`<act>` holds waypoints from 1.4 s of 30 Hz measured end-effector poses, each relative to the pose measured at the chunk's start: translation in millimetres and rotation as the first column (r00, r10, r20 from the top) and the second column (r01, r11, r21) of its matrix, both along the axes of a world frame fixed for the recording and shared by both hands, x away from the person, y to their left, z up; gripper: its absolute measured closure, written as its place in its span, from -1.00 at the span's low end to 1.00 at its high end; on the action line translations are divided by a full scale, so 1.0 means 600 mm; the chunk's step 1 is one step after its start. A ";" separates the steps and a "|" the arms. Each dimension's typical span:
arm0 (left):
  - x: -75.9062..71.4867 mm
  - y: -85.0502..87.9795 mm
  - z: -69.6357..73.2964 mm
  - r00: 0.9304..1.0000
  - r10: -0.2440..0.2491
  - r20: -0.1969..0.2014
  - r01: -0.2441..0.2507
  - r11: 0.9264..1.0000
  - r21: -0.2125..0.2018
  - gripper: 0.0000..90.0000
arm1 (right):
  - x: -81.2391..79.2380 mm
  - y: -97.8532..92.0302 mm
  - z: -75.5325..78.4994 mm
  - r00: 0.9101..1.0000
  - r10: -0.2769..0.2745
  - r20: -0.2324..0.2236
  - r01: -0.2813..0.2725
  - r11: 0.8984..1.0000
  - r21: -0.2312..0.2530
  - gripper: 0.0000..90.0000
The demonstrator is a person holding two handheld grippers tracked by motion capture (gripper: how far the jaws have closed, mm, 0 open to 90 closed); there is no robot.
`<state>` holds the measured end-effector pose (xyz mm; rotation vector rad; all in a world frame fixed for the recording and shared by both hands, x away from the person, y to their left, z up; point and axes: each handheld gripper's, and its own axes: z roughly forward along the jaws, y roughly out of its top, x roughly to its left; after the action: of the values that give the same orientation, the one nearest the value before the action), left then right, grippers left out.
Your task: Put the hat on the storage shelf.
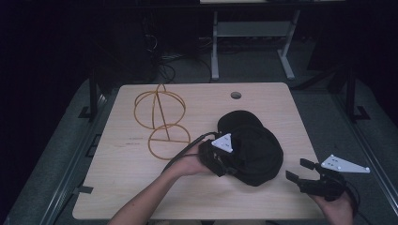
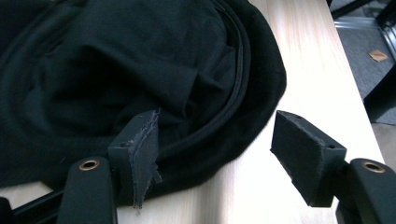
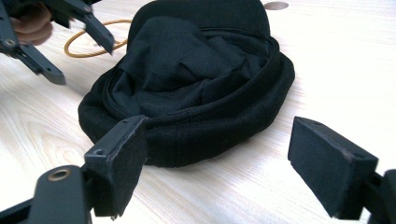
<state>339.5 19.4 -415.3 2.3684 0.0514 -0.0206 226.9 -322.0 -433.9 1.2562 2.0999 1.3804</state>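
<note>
Both my grippers, left (image 1: 225, 164) and right (image 1: 300, 169), gape wide, gripping nothing; floppy black fabric cap (image 1: 251, 147) unlifted, gold wire stand (image 1: 160, 121) bare at ten o'clock.

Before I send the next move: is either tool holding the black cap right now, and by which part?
Nothing is held. The left tool stands open at the rim of the black cap, pads not pressing. The right tool is open too, short of it.
</note>
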 end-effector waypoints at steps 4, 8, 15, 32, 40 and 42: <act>0.007 -0.027 -0.015 0.998 -0.057 -0.019 0.058 0.997 0.059 -0.30 | 0.001 -0.001 -0.001 1.000 0.003 0.000 -0.003 1.000 0.004 -0.57; 0.013 -0.045 -0.032 0.997 -0.076 -0.034 0.079 0.990 0.116 -0.28 | 0.001 -0.002 -0.001 1.000 0.000 0.003 0.000 1.000 0.007 -0.57; 0.012 -0.064 -0.054 0.994 -0.103 0.031 0.093 0.970 0.224 -0.12 | 0.000 -0.004 -0.002 1.000 0.000 0.008 0.000 1.000 0.009 -0.57; -0.007 -0.095 -0.018 0.994 -0.101 0.043 0.094 0.986 0.134 0.77 | -0.010 -0.008 0.005 0.999 -0.024 0.034 0.023 0.999 0.030 -0.56; -0.002 -0.058 0.035 0.998 -0.047 -0.029 0.046 0.998 -0.033 0.77 | -0.017 -0.009 0.019 0.996 -0.048 0.072 0.042 0.996 0.077 -0.57; -0.003 -0.049 0.046 0.998 -0.039 -0.040 0.036 0.997 -0.068 0.77 | -0.017 -0.007 0.023 0.996 -0.049 0.080 0.043 0.996 0.078 -0.58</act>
<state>337.8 -9.9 -387.9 2.3017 0.0251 -0.0876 216.4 -326.2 -420.1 1.2469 1.9690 1.4792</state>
